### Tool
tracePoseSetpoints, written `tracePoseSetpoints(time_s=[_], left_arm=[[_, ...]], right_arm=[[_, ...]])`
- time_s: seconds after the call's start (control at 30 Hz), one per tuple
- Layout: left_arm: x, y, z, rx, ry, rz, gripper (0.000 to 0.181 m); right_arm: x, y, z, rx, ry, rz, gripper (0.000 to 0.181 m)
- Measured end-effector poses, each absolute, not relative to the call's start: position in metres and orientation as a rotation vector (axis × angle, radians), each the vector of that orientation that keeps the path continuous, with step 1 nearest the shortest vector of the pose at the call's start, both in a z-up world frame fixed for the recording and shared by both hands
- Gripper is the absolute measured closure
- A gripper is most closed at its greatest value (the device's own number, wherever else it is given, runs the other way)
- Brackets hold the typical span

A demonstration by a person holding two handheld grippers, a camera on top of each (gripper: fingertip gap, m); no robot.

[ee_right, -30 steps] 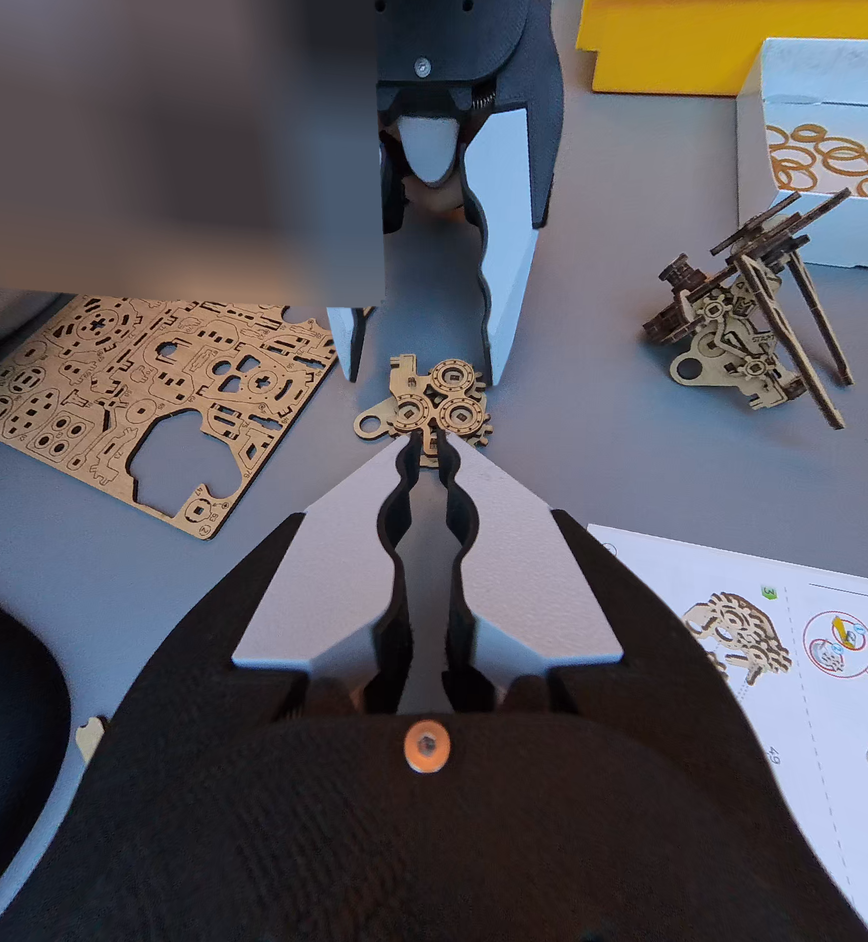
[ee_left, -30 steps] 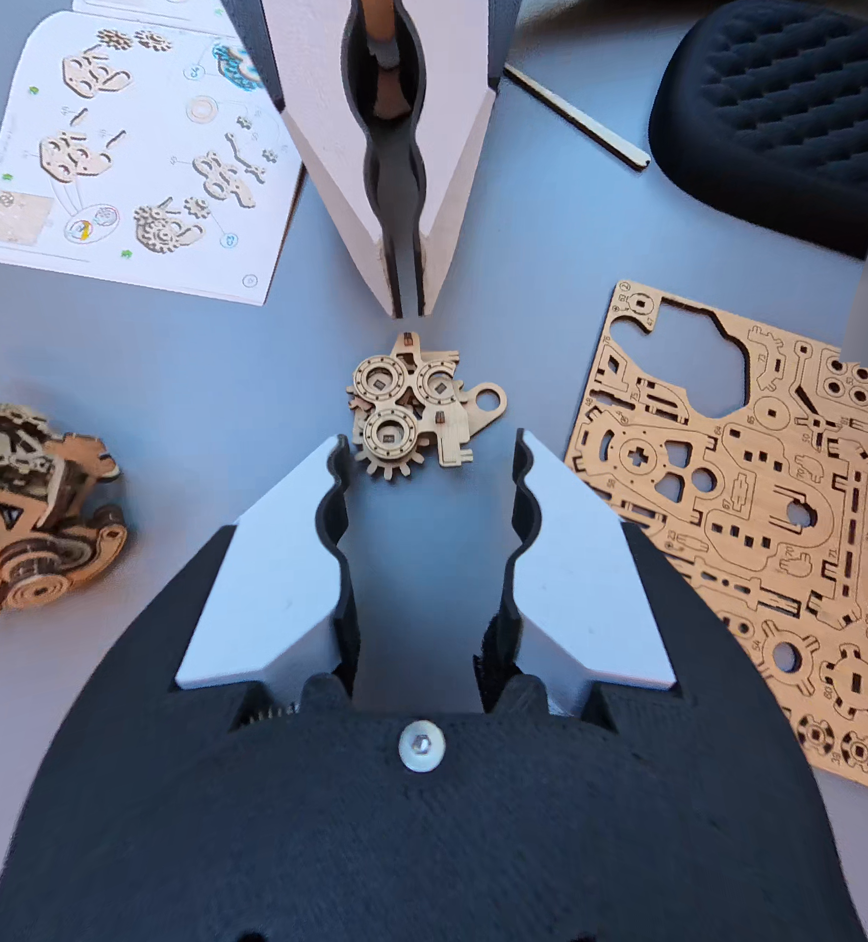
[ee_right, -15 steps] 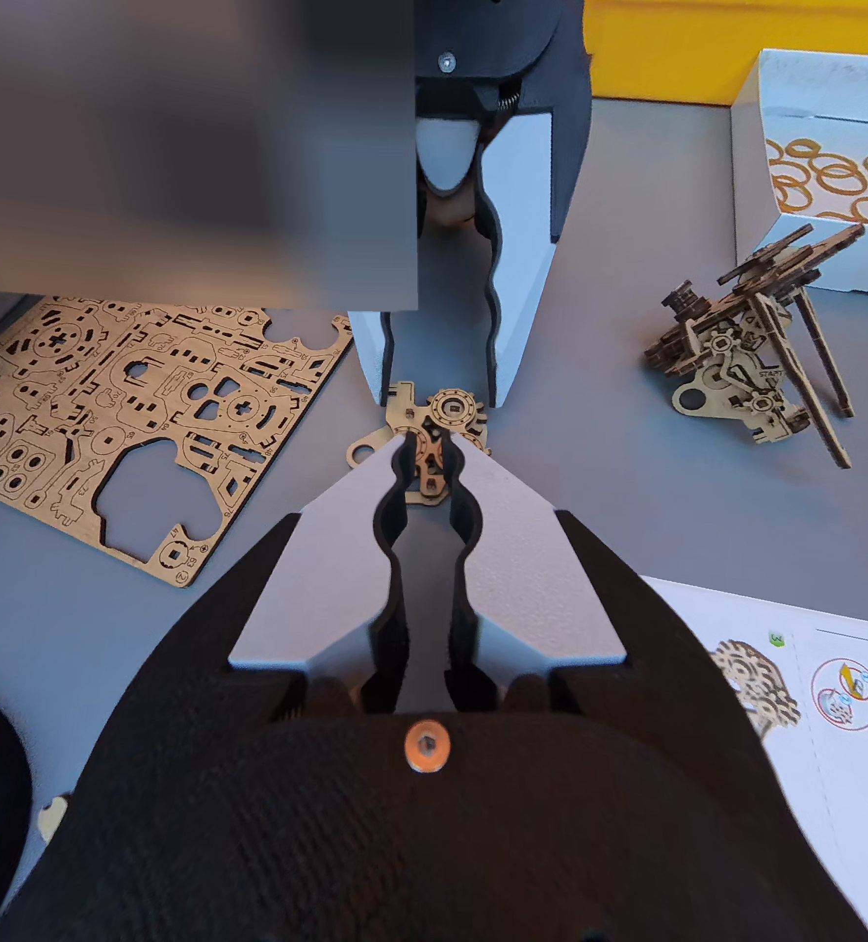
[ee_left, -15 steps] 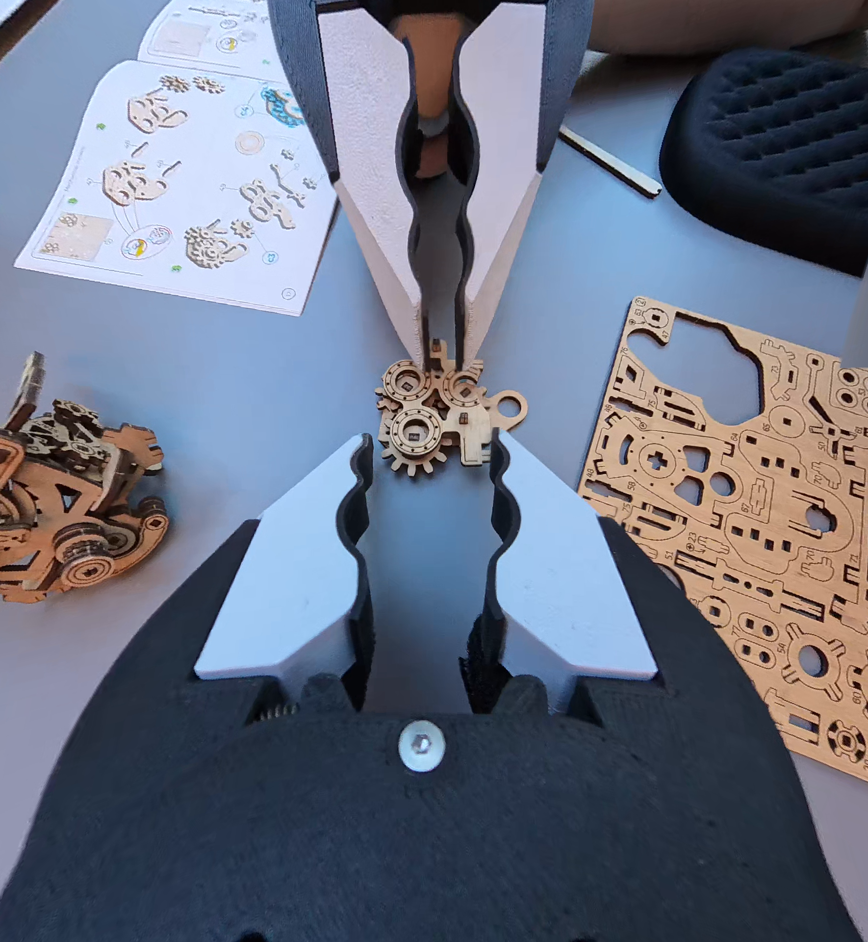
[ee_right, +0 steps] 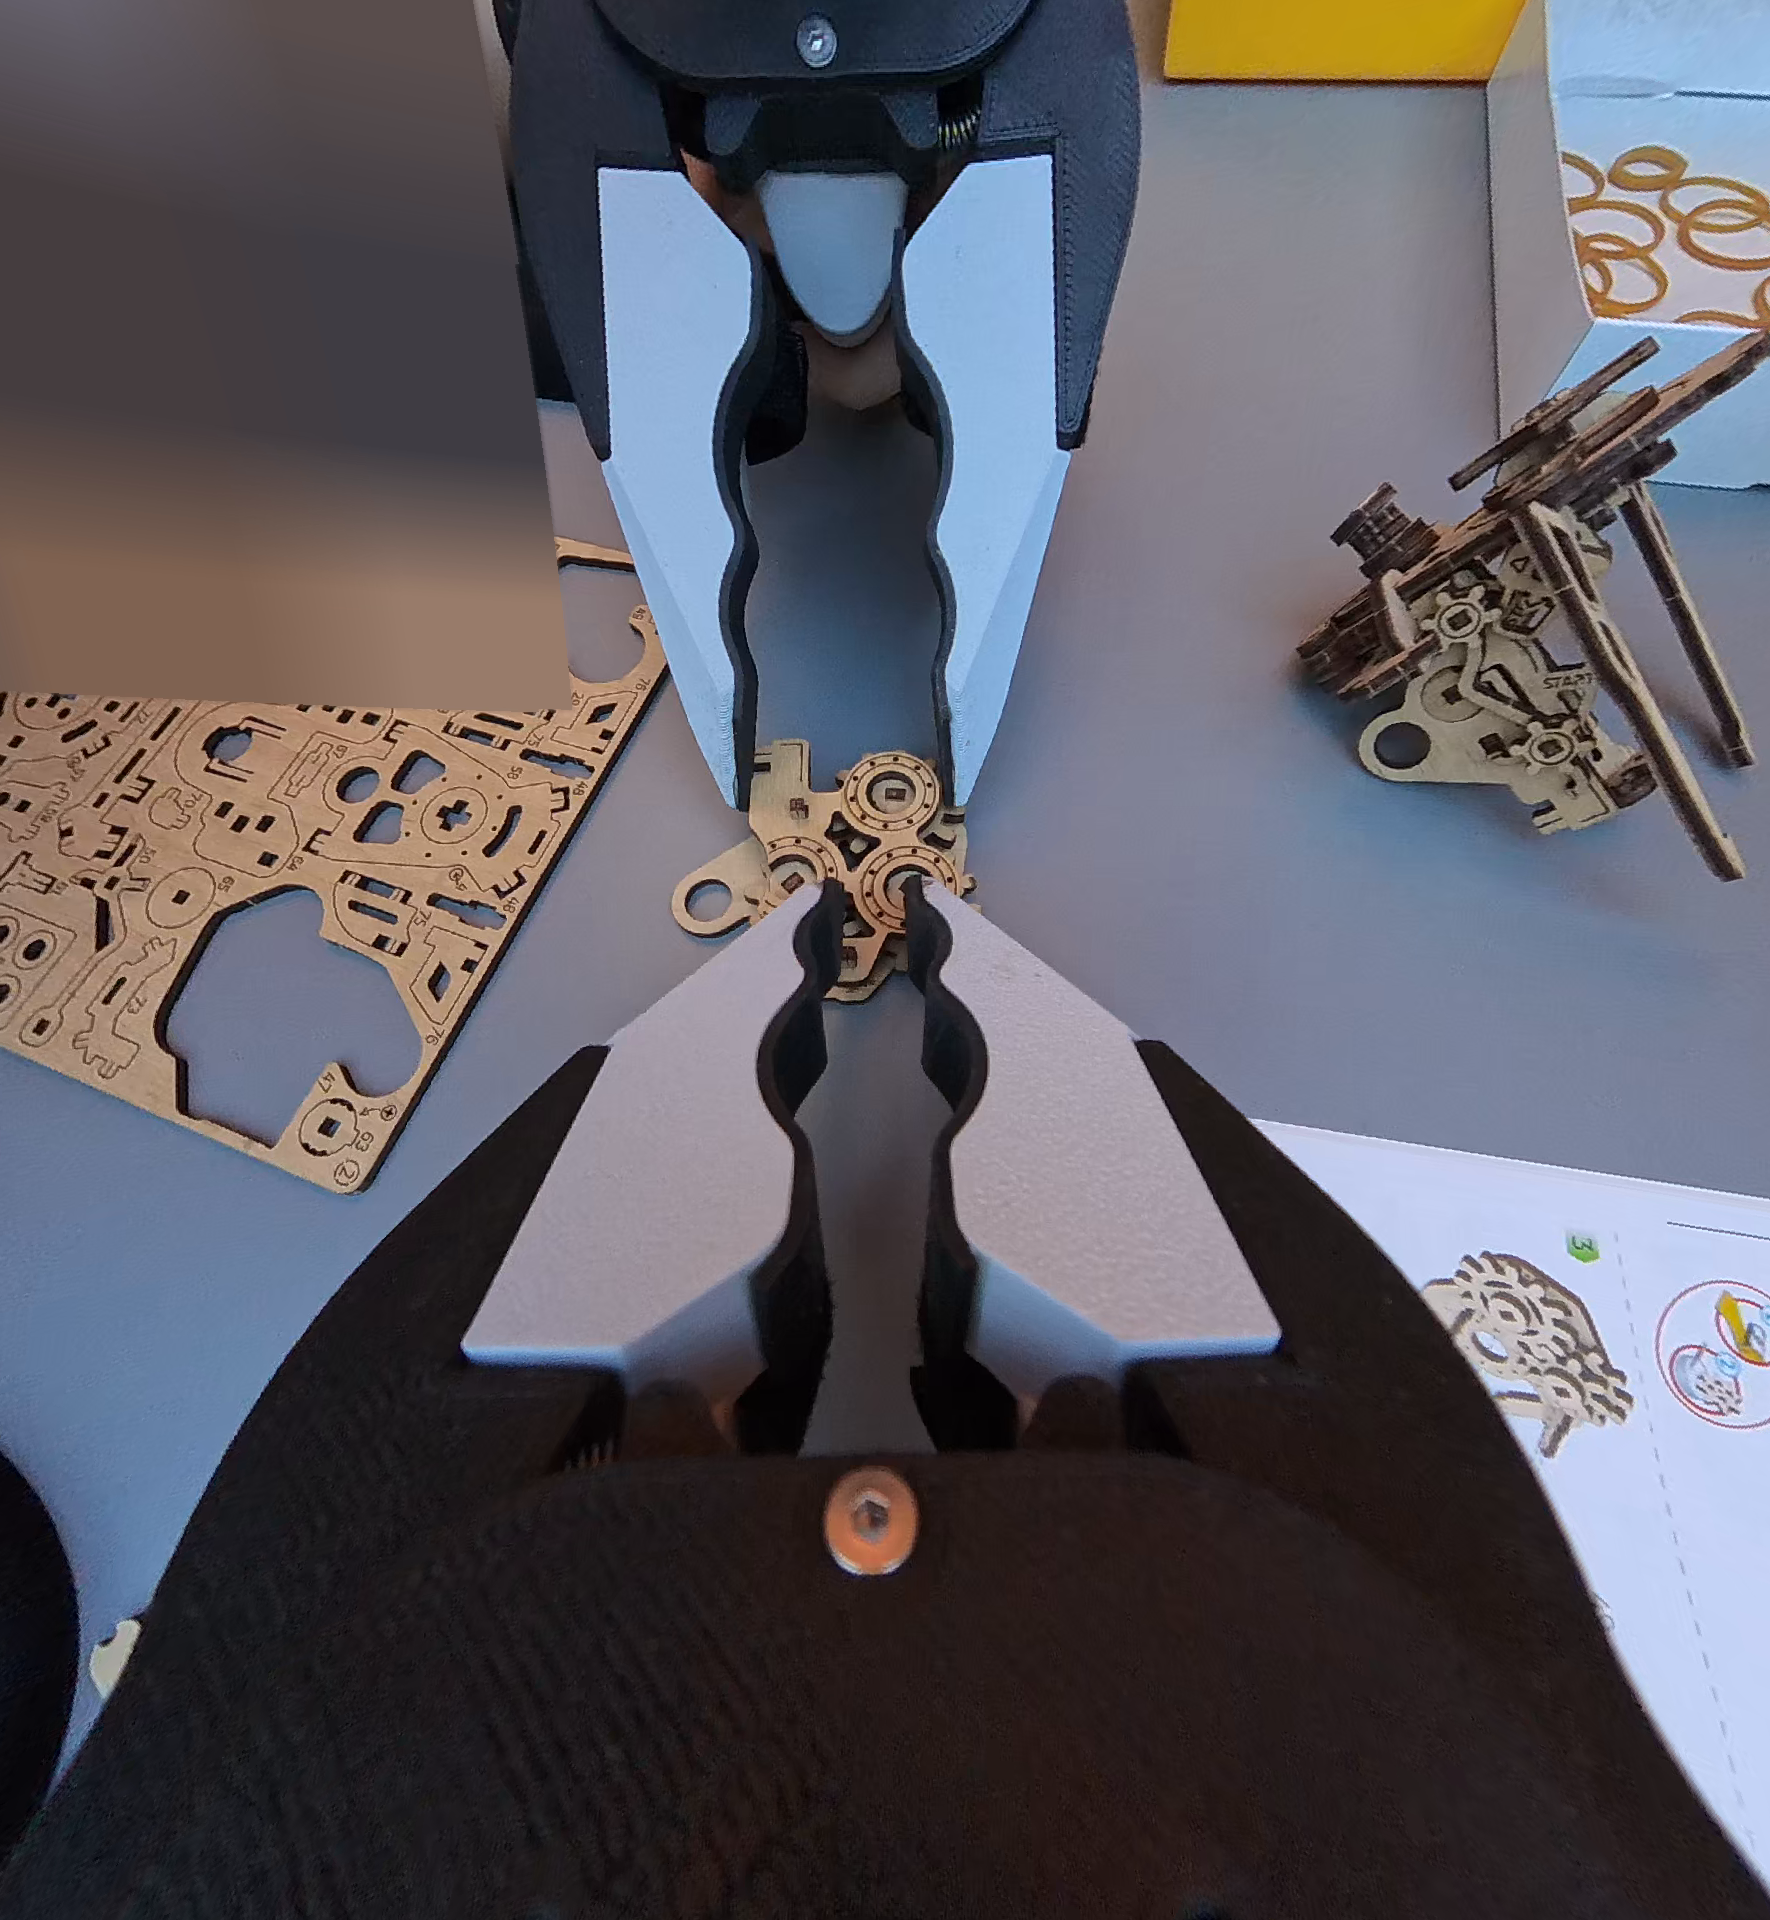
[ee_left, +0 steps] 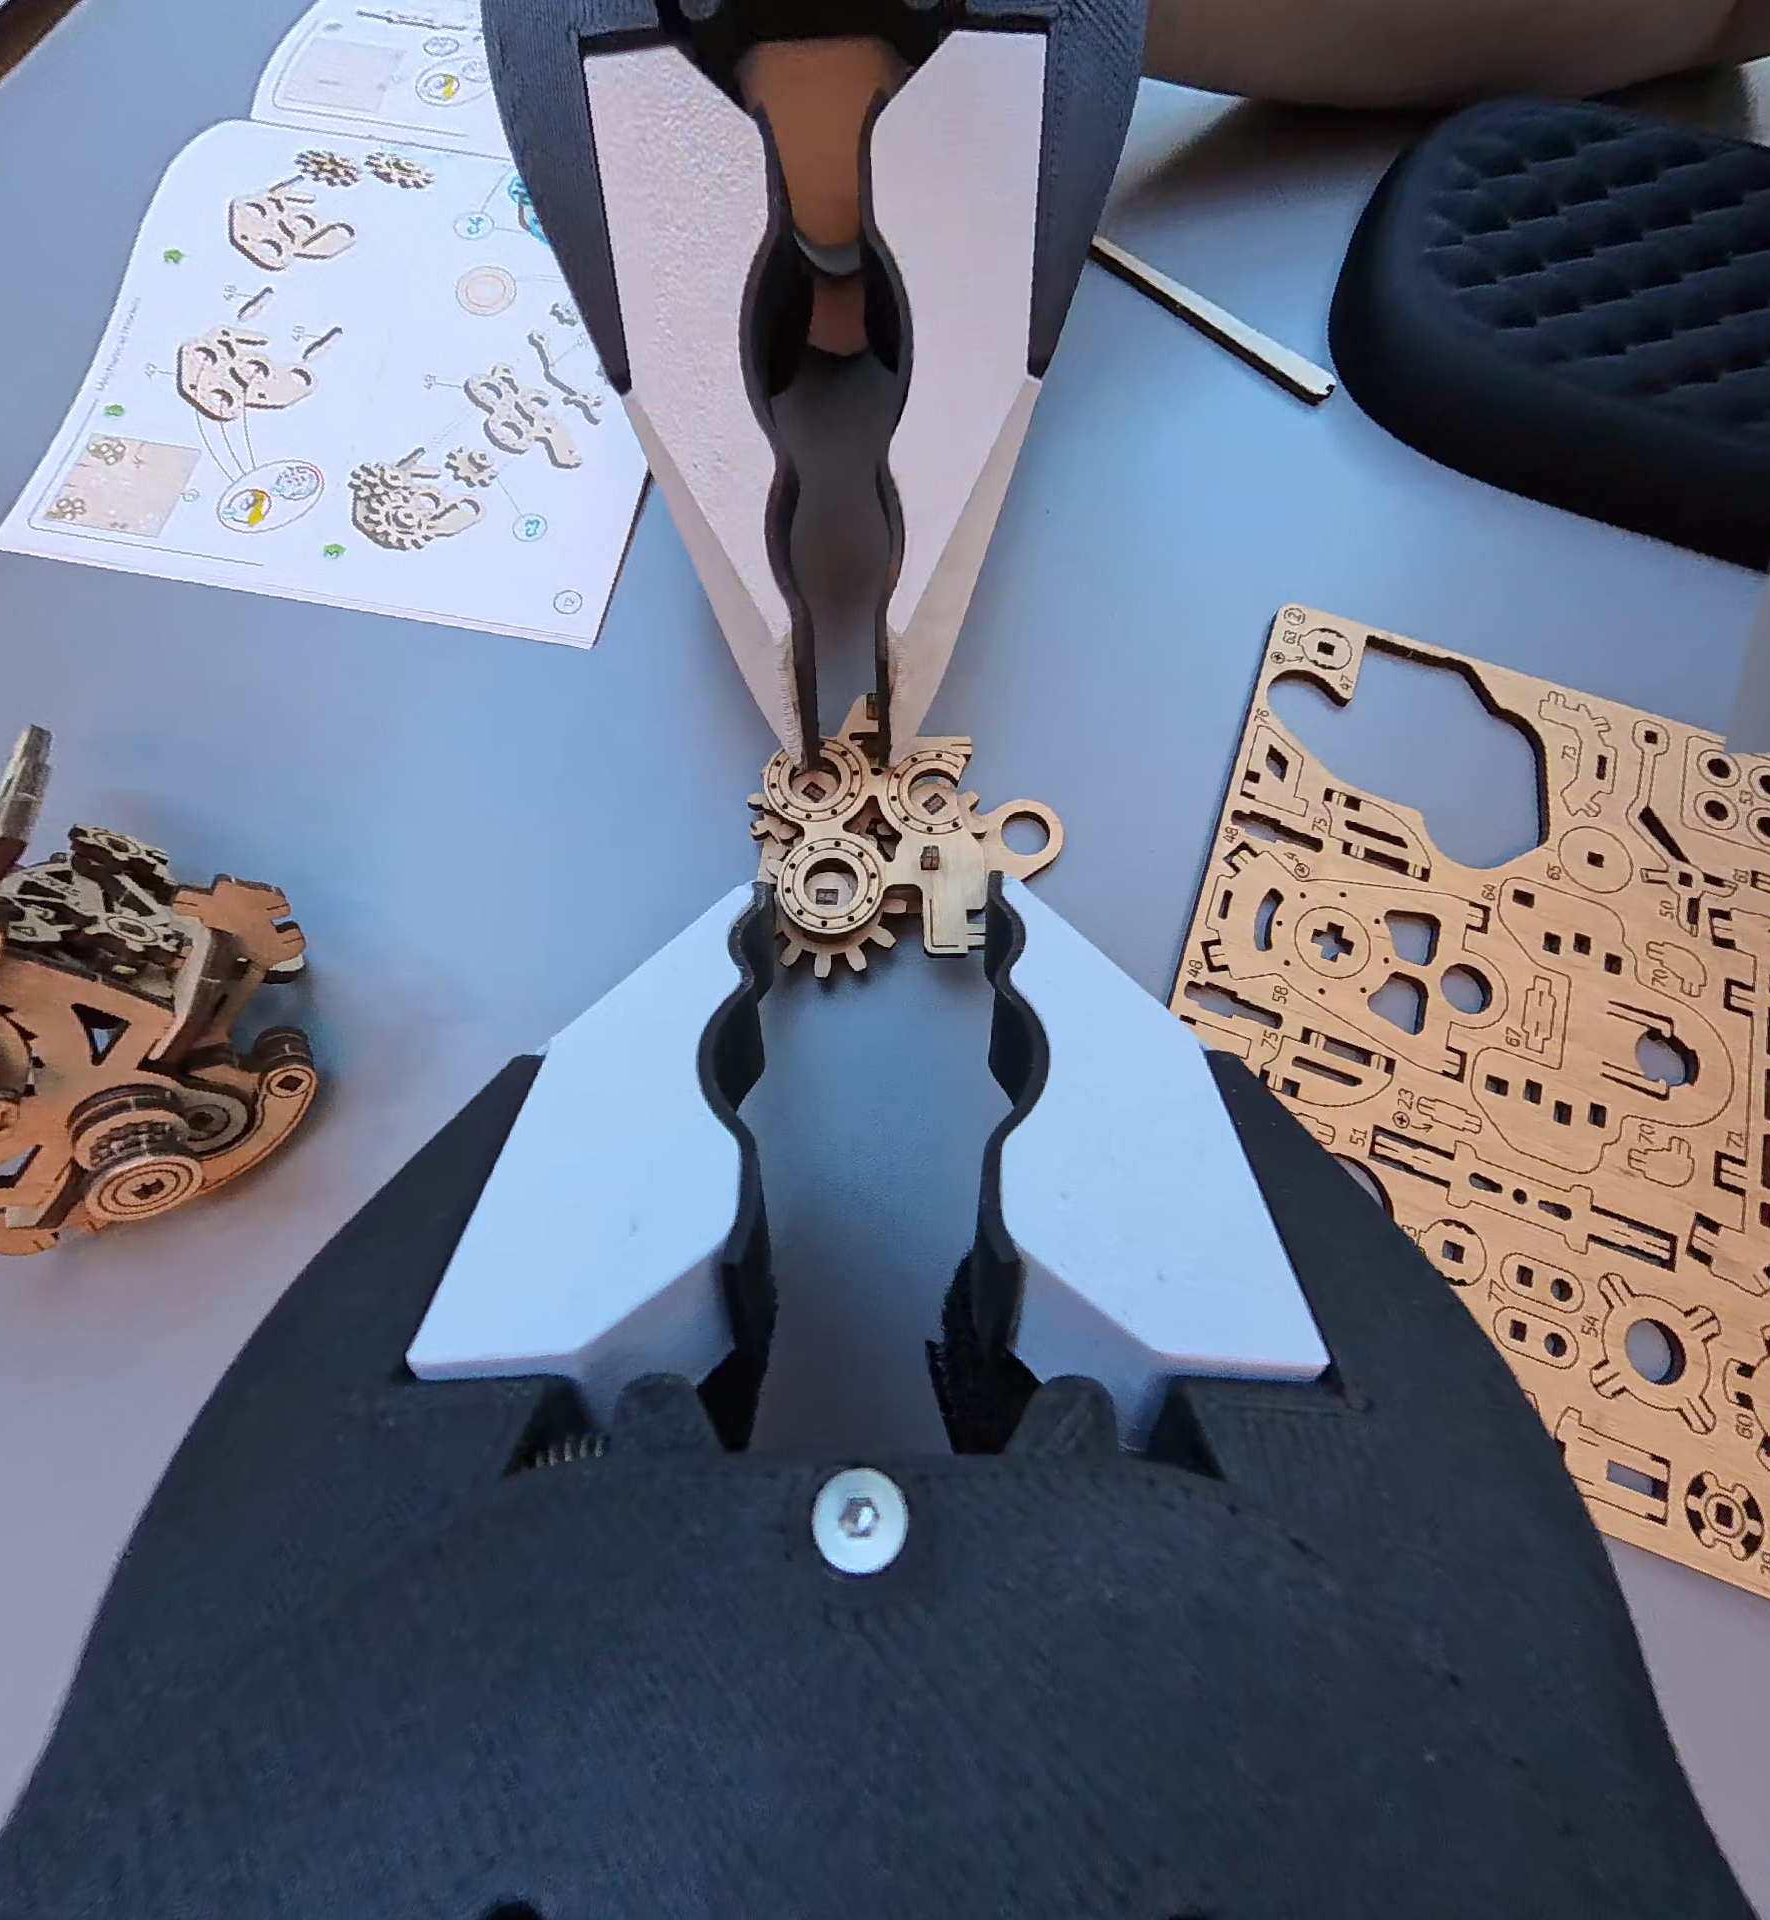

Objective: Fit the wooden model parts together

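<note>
Gear plate [ee_left: 876,868] first: it's a flat wooden piece with three toothed wheels already seated on it and a ring tab on one side, lying on the grey table [ee_left: 507,769] right between the two tongs. So that sub-assembly looks at least partly done.

Left gripper [ee_left: 873,914] has its fingers spread wide, tips sitting either side of the plate's near edge, just at the wood but not visibly squeezing it. Right gripper [ee_right: 868,902] comes in from the opposite side, fingers narrowed with a gap left, tips at one wheel and a small upright tab; whether they're truly pinching anything I can't tell.

Off to the left gripper's left is a bigger built-up wooden mechanism [ee_left: 102,1049], and to its right a laser-cut sheet [ee_left: 1546,1049] with plenty of parts not yet punched out. My guess: lots left, including joining this plate to the bigger chunk.
</note>
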State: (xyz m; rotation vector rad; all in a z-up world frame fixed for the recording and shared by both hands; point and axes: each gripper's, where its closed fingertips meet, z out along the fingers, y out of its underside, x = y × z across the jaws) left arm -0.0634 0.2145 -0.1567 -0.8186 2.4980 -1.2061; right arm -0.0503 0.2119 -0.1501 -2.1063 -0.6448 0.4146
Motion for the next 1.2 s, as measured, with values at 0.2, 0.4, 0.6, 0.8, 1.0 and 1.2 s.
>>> tracePoseSetpoints(time_s=[0.2, 0.4, 0.6, 0.8, 1.0, 1.2], left_arm=[[-0.065, 0.226, -0.152, -0.892, 2.487, -1.213, 0.136], [-0.071, 0.223, -0.15, -1.046, 2.531, -1.358, 0.133], [-0.069, 0.221, -0.158, -1.152, 2.533, -1.304, 0.129], [-0.065, 0.221, -0.159, -1.169, 2.497, -1.265, 0.139], [-0.064, 0.22, -0.159, -1.164, 2.489, -1.261, 0.14], [-0.064, 0.22, -0.158, -1.113, 2.496, -1.232, 0.141]], right_arm=[[-0.05, 0.208, -0.144, -2.064, -0.648, 0.431, 0.161], [-0.042, 0.203, -0.147, -2.097, -0.592, 0.459, 0.159], [-0.044, 0.204, -0.152, -2.124, -0.608, 0.421, 0.156], [-0.046, 0.207, -0.154, -2.141, -0.597, 0.411, 0.163], [-0.045, 0.208, -0.154, -2.147, -0.578, 0.404, 0.163], [-0.045, 0.208, -0.155, -2.154, -0.571, 0.406, 0.163]])
